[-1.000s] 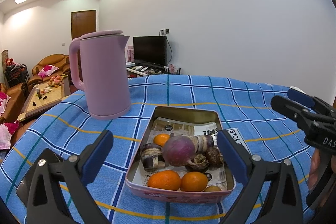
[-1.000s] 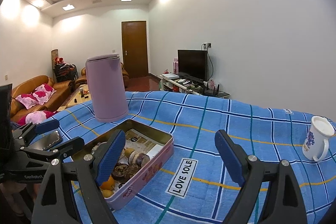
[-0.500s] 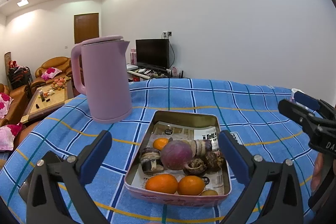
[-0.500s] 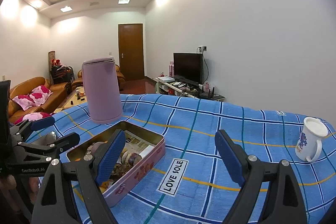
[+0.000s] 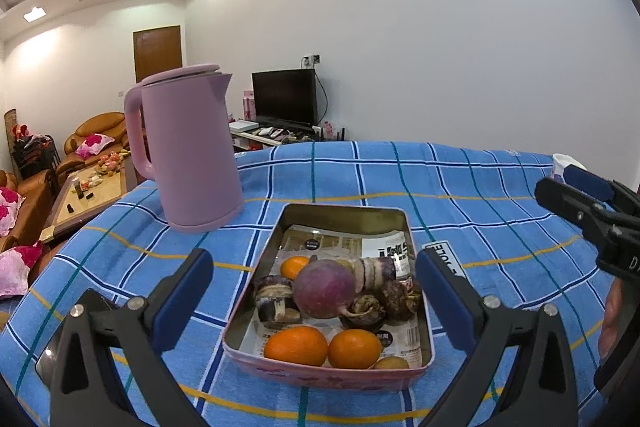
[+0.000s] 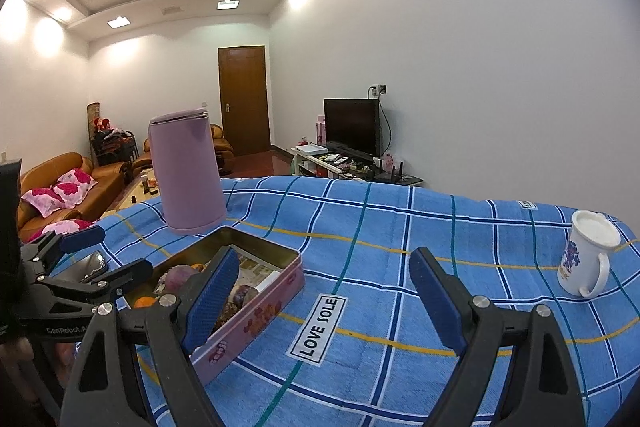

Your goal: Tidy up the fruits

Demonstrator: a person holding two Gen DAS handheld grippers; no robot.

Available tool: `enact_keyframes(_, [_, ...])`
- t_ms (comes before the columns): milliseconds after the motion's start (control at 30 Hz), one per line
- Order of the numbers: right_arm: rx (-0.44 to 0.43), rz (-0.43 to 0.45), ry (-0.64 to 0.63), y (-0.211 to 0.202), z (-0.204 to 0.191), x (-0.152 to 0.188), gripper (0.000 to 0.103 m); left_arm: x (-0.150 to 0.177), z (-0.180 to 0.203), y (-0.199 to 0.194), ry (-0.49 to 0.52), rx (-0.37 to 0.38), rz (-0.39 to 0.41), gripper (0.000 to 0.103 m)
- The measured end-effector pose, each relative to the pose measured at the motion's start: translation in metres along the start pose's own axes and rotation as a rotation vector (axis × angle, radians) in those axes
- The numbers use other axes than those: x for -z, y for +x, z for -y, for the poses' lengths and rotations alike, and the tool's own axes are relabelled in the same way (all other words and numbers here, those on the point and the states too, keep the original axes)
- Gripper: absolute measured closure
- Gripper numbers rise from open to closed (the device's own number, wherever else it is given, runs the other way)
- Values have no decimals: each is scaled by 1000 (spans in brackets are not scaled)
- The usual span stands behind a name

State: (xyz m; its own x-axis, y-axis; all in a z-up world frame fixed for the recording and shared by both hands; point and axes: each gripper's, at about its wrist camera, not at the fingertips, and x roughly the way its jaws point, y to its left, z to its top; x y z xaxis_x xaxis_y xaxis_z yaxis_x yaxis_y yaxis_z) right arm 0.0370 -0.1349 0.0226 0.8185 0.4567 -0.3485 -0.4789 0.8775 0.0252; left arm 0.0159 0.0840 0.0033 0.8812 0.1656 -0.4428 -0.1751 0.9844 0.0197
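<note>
A pink tin (image 5: 320, 373) lined with newspaper sits on the blue checked cloth. It holds two oranges (image 5: 296, 345) at the front, a smaller orange (image 5: 294, 265) behind, a round purple fruit (image 5: 324, 289) and several dark brown ones (image 5: 276, 301). My left gripper (image 5: 314, 297) is open and empty, its fingers (image 5: 184, 291) either side of the tin. My right gripper (image 6: 324, 299) is open and empty, to the right of the tin (image 6: 256, 311). It also shows in the left wrist view (image 5: 580, 199).
A tall pink kettle (image 5: 186, 147) stands behind the tin on the left. A white mug (image 6: 586, 259) stands at the far right of the table. A "LOVE SOLE" label (image 6: 318, 327) is sewn on the cloth. Sofas and a TV are beyond the table.
Both views have shifted slightly: the tin and kettle sit a little lower and nearer the left gripper, and further left in the right view. Both grippers stay open.
</note>
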Motion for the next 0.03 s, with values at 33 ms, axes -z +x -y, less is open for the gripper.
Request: enact_keyframes(33, [3, 0, 2, -1, 1, 0, 15, 0, 1, 0, 0, 4, -3, 0])
